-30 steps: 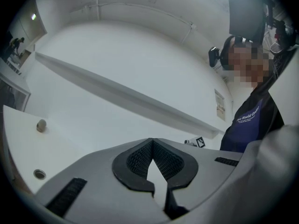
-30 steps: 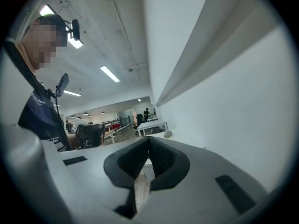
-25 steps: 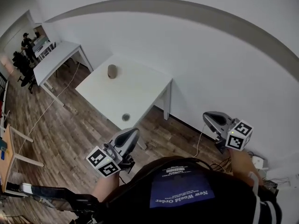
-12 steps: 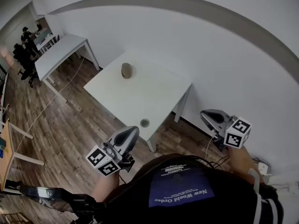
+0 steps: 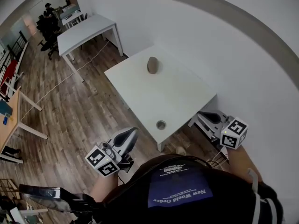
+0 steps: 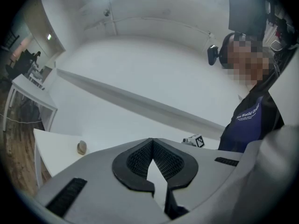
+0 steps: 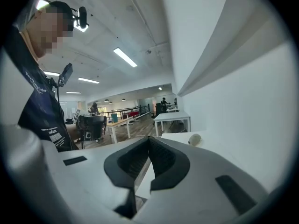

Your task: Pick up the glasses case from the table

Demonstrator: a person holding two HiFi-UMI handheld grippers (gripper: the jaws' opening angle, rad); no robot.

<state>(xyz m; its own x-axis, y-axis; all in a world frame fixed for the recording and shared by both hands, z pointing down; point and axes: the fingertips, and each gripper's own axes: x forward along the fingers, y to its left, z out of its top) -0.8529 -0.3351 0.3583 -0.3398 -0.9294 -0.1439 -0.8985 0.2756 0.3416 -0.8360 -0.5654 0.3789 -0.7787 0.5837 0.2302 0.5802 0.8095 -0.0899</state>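
Note:
The glasses case [image 5: 152, 65] is a small brownish oval lying on the far part of a white table [image 5: 180, 94]. It also shows small and far off in the left gripper view [image 6: 81, 147] and the right gripper view [image 7: 194, 138]. My left gripper [image 5: 132, 131] hangs over the wooden floor short of the table's near corner, its jaws shut and empty [image 6: 152, 143]. My right gripper [image 5: 202, 116] is at the table's near right edge, well short of the case. Its jaws [image 7: 149, 141] meet at the tips with nothing between them.
A round grommet [image 5: 161, 124] sits in the table near its front corner. A white wall runs along the table's right side. More white tables [image 5: 86, 29] and people [image 5: 46, 20] are far back left. A wooden desk [image 5: 9, 125] stands at the left, and a cable [image 5: 60, 80] lies on the floor.
The table and case have slid right and nearer in the head view as I came closer. Both grippers travelled along, still shut; the right one now reaches the table's near edge.

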